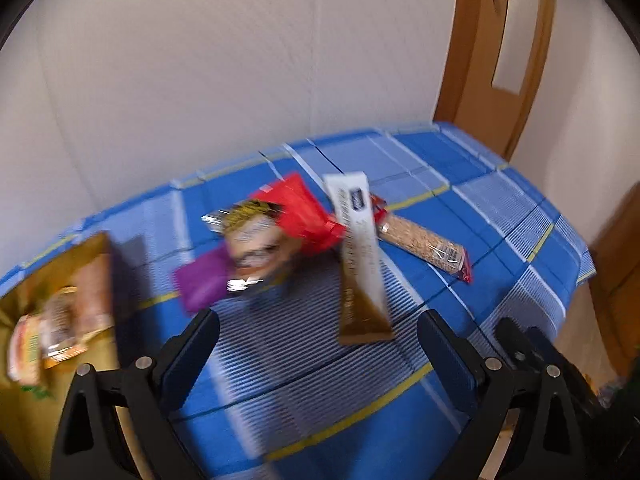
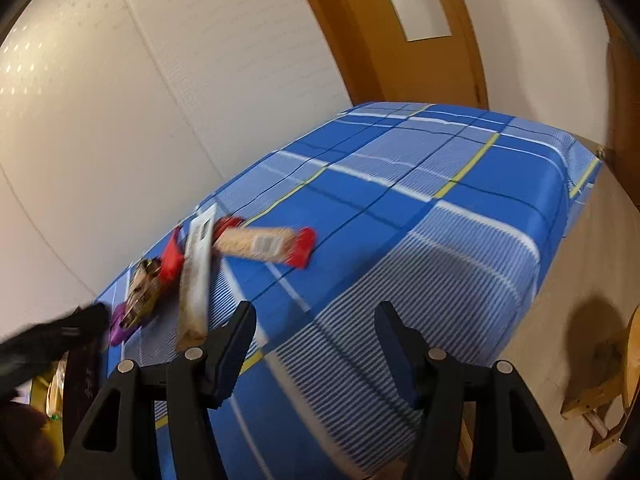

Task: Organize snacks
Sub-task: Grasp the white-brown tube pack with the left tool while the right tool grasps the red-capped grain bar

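Observation:
Several snacks lie on a blue plaid tablecloth [image 1: 500, 216]: a white-and-brown bar [image 1: 358, 256], a red packet [image 1: 304, 212], a yellow-topped packet [image 1: 256, 240], a purple packet [image 1: 200, 280] and a long seeded bar with red ends [image 1: 424, 246]. A gold box [image 1: 60, 312] with snacks in it stands at the left. My left gripper [image 1: 318, 350] is open and empty just short of the white bar. My right gripper [image 2: 314, 344] is open and empty above the cloth, right of the white bar [image 2: 196, 276] and seeded bar [image 2: 260, 244].
A white wall runs behind the table. A wooden door [image 1: 492, 52] stands at the far right. The table's right edge [image 2: 560, 240] drops to a pale floor with a wooden stool [image 2: 608, 400]. The left gripper shows in the right wrist view [image 2: 52, 340].

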A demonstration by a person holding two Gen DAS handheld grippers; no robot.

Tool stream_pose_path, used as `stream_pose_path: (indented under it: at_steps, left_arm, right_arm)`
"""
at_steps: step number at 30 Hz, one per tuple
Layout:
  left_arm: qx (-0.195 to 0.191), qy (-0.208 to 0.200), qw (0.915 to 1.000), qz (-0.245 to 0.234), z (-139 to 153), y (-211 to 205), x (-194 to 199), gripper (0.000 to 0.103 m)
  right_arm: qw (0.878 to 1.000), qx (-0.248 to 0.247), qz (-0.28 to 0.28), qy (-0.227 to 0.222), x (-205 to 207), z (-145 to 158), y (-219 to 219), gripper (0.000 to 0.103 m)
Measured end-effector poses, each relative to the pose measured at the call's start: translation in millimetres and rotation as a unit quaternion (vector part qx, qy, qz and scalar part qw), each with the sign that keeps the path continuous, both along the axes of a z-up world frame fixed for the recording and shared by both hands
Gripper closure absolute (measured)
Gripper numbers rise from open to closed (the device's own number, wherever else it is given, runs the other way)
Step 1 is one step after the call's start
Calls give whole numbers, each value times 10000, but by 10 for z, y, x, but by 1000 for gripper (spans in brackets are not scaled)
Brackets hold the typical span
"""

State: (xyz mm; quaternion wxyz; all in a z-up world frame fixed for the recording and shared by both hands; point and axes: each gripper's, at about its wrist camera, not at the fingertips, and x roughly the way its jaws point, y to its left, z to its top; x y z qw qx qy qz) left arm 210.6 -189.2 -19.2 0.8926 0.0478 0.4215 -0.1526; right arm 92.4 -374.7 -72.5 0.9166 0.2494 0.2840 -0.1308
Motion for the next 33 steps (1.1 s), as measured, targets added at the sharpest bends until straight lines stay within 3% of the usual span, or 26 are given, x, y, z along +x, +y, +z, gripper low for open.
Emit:
stream_pose_path:
  at_steps: [4, 6, 8, 9, 10, 11, 12, 19, 22, 24, 26, 28, 29, 32, 33]
  left_arm:
    - [186, 66, 9998, -89, -181, -294, 175, 16]
    - [270, 165, 9994, -138, -285, -377, 269, 31]
    - [204, 318, 9992, -156, -396, -400, 327, 37]
    - [151, 386, 9990, -184, -449, -397, 348, 47]
    - [150, 315, 9992, -190, -473, -383, 328, 49]
    - [151, 240, 9994, -207, -472, -375, 303, 63]
    - [158, 197, 9994, -257, -477, -362, 262, 66]
    - [119, -219, 9982, -545, -530, -122, -221, 66]
    - [84, -194, 9984, -519, -524, -34, -337, 61]
    - [-43, -235, 9987, -444, -472, -13, -311, 33]
    - [40, -501, 9983, -286, -399, -41, -256, 27]
    - [67, -554, 9979, -330, -375, -113, -148, 27]
    - [87, -508, 9980, -366, -376, -132, -111, 32]
    - [75, -165, 9989, -439, -472, -198, 38, 66]
    - [-19, -59, 9990, -452, -512, -181, 58, 69]
  right_arm:
    - [9996, 154, -212, -120, -89, 32, -165, 40]
    - [9992, 219, -292, -174, -112, 45, -226, 40]
    - [9988, 277, -337, -206, -122, 49, -263, 40]
    - [9987, 289, -354, -206, -119, 48, -274, 40]
    - [9986, 297, -373, -209, -120, 49, -277, 40]
    - [9986, 303, -381, -217, -115, 53, -275, 40]
    - [9986, 303, -373, -225, -111, 54, -274, 40]
    - [9990, 218, -280, -283, -103, 76, -223, 40]
    - [9989, 210, -292, -300, -110, 75, -233, 40]
    - [9989, 224, -300, -297, -106, 68, -242, 40]
    - [9989, 231, -299, -276, -100, 56, -244, 40]
    - [9990, 218, -275, -269, -94, 55, -239, 40]
    - [9992, 185, -253, -262, -84, 57, -232, 40]
    - [9995, 78, -162, -246, -41, 69, -210, 40]
    - [9996, 54, -111, -249, -22, 76, -206, 40]
